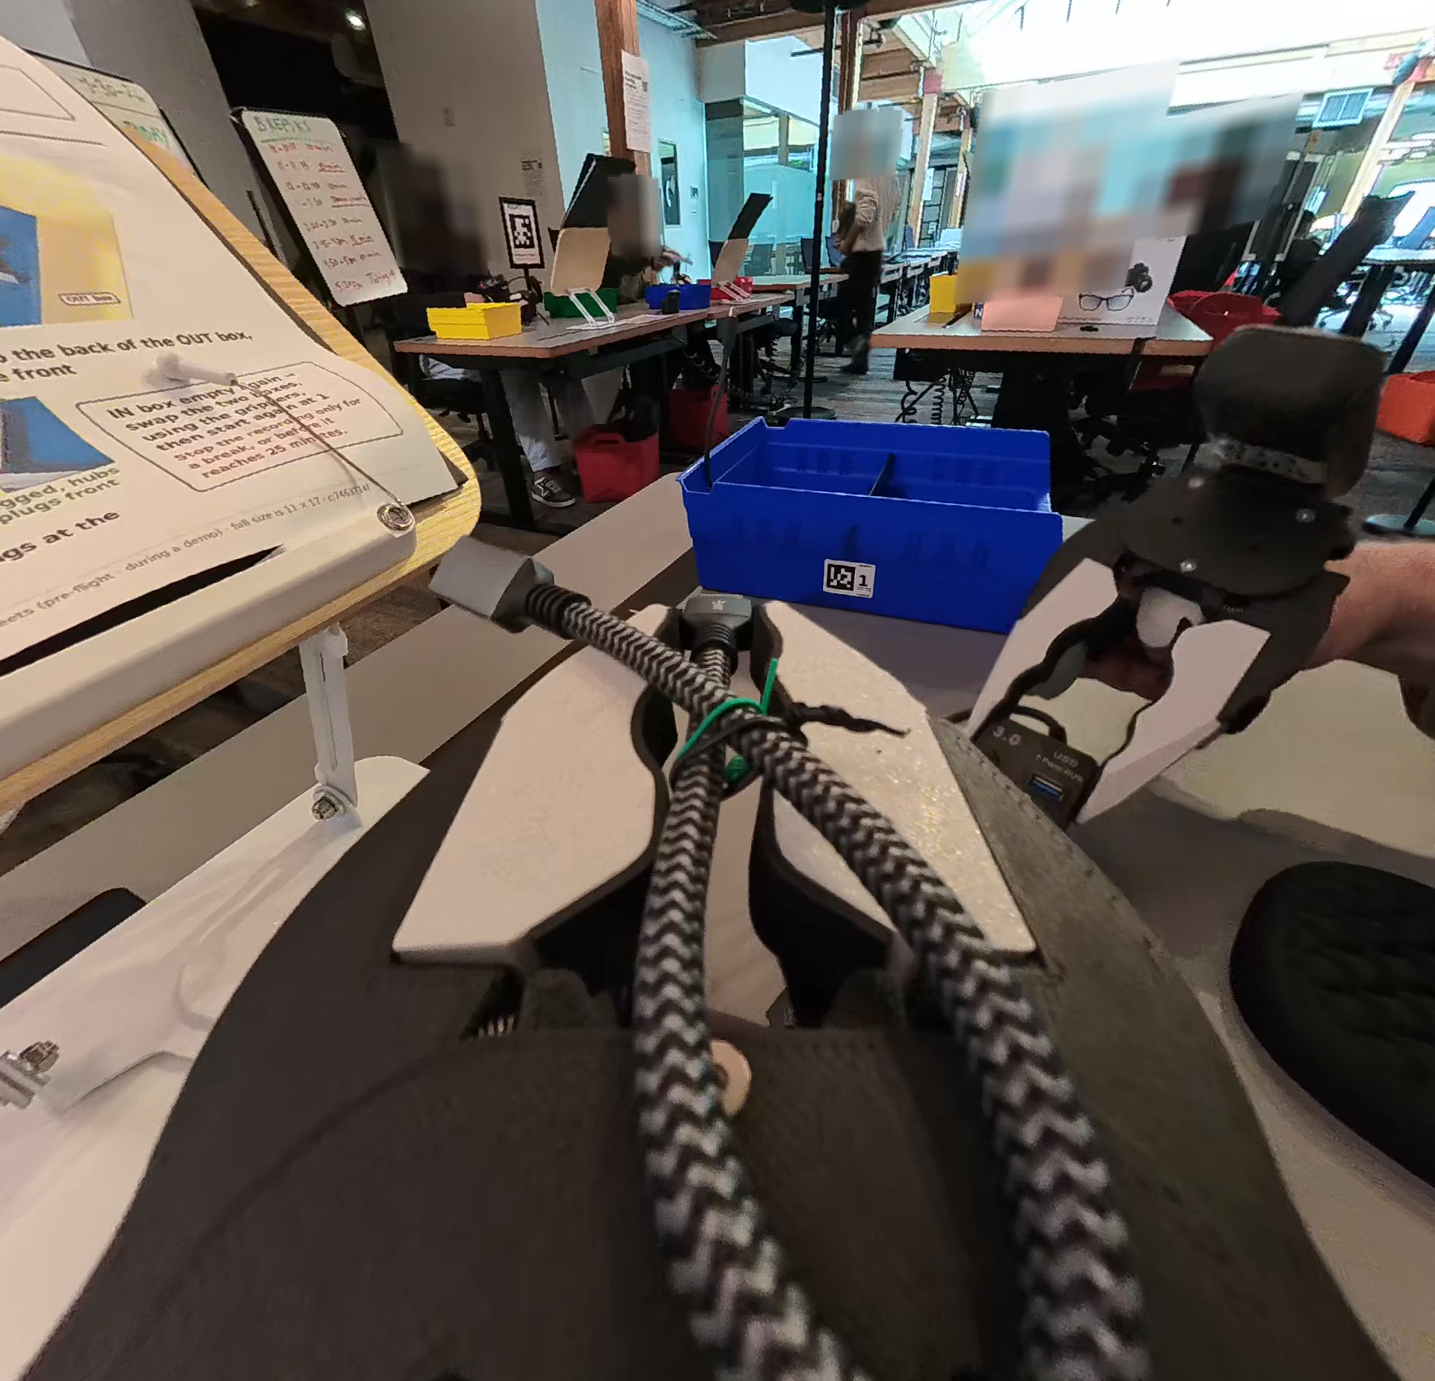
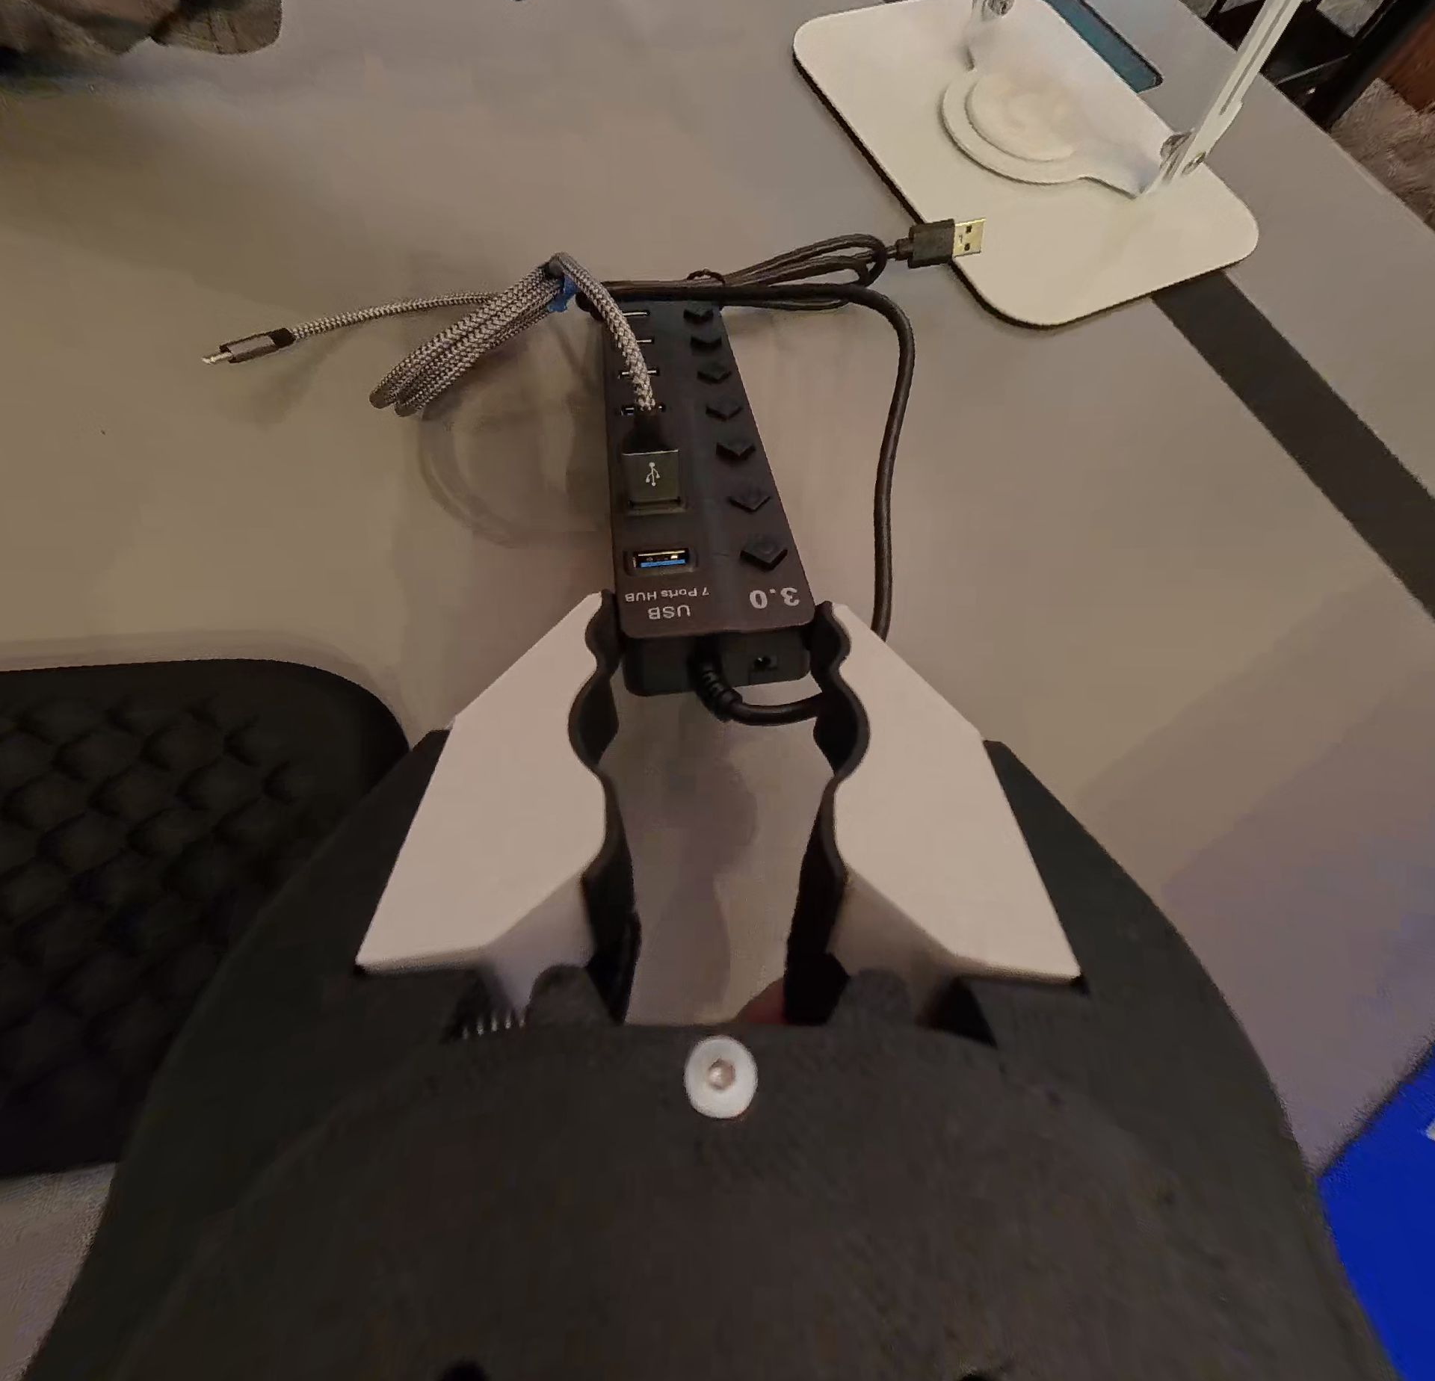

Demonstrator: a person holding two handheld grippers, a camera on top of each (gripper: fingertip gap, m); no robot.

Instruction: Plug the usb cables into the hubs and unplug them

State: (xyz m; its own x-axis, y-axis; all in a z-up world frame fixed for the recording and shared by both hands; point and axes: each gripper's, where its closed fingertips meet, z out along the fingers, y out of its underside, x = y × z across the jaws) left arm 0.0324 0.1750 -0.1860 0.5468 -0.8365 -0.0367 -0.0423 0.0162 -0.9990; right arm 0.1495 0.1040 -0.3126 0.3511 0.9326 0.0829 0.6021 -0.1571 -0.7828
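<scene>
Braided black-and-white cable [image 1: 703, 862], tied with a green twist tie [image 1: 738, 715], runs between the left gripper [image 1: 718, 629] fingers, which pinch its dark plug [image 1: 716, 618] at the tips; a second grey plug [image 1: 489, 584] sticks out left. Blue bin [image 1: 870, 521] sits behind. Right gripper [image 2: 714, 629] clamps the near end of the black hub [image 2: 703, 482] on the grey table [image 2: 1087, 567]; a grey braided cable [image 2: 474, 327] is plugged into one port.
</scene>
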